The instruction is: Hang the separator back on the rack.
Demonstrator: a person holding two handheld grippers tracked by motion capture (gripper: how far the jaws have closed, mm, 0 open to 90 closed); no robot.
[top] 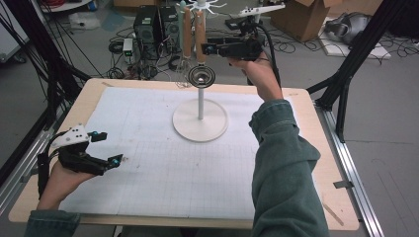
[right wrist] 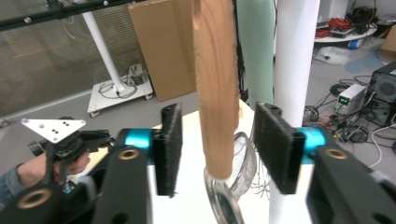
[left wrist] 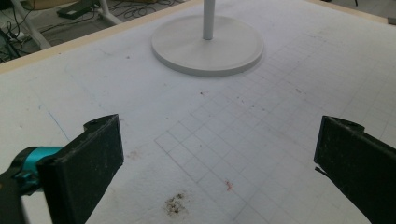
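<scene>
A white rack stands on a round base mid-table. From its top hang a strainer by a wooden handle and a whisk by a second wooden handle. My right gripper is raised level at the strainer's handle. In the right gripper view the handle hangs between the pads of my right gripper with a gap on each side, so the gripper is open. My left gripper rests at the mat's left, open, with nothing between its jaws.
A white gridded mat covers the wooden table. The rack's pole and a pale green handle stand just behind the wooden one. Computers, cables and cardboard boxes lie on the floor beyond the table's far edge.
</scene>
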